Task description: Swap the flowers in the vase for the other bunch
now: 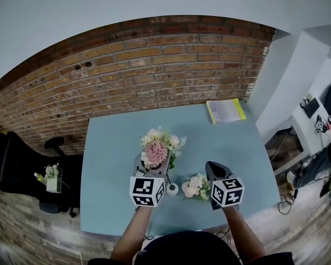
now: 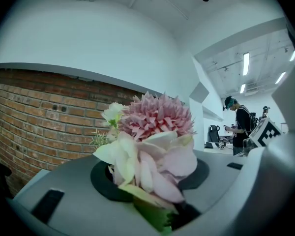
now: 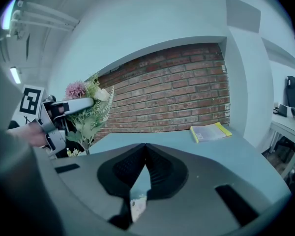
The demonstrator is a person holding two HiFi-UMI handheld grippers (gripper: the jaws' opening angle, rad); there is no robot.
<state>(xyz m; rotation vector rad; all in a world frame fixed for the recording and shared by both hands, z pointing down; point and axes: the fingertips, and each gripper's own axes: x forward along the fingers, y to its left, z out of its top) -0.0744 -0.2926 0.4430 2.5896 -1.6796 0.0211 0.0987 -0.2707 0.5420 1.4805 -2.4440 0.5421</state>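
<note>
Clamping a frilly pink bunch [image 1: 156, 150] by its stems, the left gripper [image 1: 153, 167] is holding the layered petals and green leaves upright over the smooth pale-blue table [image 1: 110, 164]. The right gripper [image 1: 211, 165] is showing its 2 jaws pressed together on nothing. Between the 2 tools a small round white vase [image 1: 172, 190] is standing, with a rounded cream bunch [image 1: 196, 186] lying just right of it. Whether any stems are sitting in the vase is not showing.
</note>
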